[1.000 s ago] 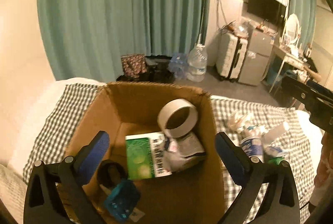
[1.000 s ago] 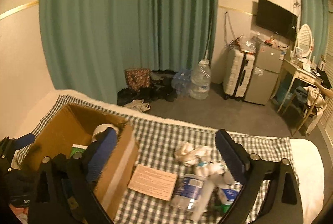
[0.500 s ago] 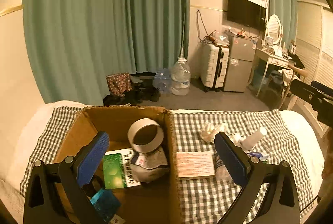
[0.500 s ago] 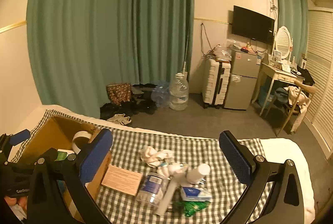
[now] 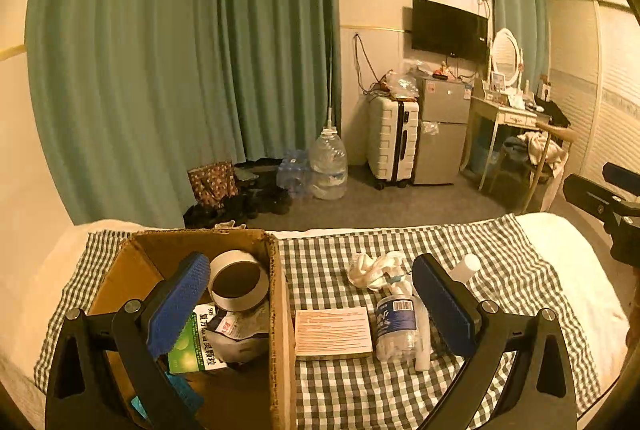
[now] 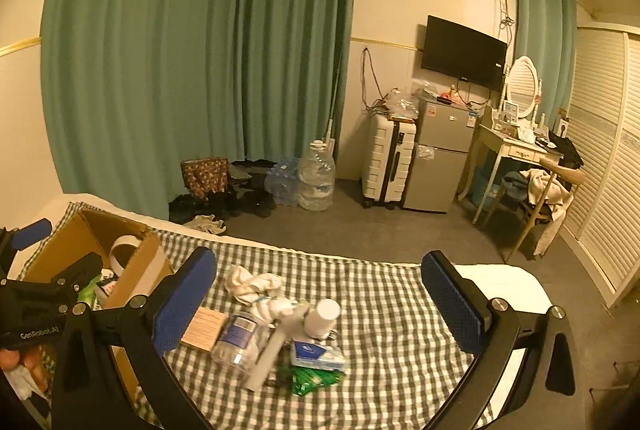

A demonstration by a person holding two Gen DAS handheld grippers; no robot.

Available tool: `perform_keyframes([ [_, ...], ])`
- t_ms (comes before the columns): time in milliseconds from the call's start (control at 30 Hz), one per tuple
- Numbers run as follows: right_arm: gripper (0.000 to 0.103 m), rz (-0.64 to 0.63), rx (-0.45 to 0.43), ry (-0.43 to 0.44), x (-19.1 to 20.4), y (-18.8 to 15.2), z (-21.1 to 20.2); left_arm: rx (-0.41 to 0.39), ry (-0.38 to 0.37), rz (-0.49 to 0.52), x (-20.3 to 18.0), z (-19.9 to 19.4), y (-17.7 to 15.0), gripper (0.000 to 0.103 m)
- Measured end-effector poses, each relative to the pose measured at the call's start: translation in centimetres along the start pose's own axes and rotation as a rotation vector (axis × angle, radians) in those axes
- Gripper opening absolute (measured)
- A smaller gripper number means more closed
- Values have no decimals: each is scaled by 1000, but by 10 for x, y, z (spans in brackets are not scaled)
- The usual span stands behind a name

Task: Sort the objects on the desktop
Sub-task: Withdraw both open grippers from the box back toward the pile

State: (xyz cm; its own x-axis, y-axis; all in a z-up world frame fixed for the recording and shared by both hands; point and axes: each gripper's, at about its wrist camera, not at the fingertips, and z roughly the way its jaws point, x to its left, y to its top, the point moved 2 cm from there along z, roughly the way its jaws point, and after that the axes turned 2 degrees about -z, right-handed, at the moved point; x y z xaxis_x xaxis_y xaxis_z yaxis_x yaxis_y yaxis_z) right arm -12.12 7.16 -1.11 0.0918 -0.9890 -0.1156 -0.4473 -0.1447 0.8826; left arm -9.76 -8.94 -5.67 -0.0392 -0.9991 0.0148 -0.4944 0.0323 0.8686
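Over the last second both views have swung up and away from the cardboard box [image 5: 276, 294]. A second ago the left claw [image 5: 310, 304] looked straight down into it; now the box sits to the lower left and the unsorted heap on the checked cloth [image 5: 500, 250] fills the middle of that view. The right claw [image 6: 320, 306] has risen in the same way, so the heap lies between its fingers rather than under them.

Both claws are wide open and hold nothing — blue pads well apart, nothing between them.

The box already holds a roll of tape [image 5: 238, 280], a green packet [image 5: 192, 342] and a crumpled wrapper [image 5: 240, 334]; I take that to be the part of the job already done. Still out on the bed are a pale card [image 5: 332, 330] just beside the box wall, a clear bottle [image 5: 394, 326] lying on its side next to it, a crumpled white cloth [image 5: 374, 268], a white tube [image 6: 272, 352], a white-capped bottle [image 6: 322, 316], a blue-and-white pack [image 6: 316, 352] and something green under it [image 6: 314, 378] — possibly a foil sachet, too blurred to say.

My reading is that one drop-off is over and the claws are lining up for the next pick, with the card or the clear bottle nearest the left one.
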Motion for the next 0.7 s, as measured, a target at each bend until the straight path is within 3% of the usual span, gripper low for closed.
perform_keyframes([
  [267,103,15,32,0,-25,-14,10,6,-6,25,-22,11,-5,103],
  [700,103,40,152,59,-46,-59,67,82,-43,82,-57,60,-32,103],
])
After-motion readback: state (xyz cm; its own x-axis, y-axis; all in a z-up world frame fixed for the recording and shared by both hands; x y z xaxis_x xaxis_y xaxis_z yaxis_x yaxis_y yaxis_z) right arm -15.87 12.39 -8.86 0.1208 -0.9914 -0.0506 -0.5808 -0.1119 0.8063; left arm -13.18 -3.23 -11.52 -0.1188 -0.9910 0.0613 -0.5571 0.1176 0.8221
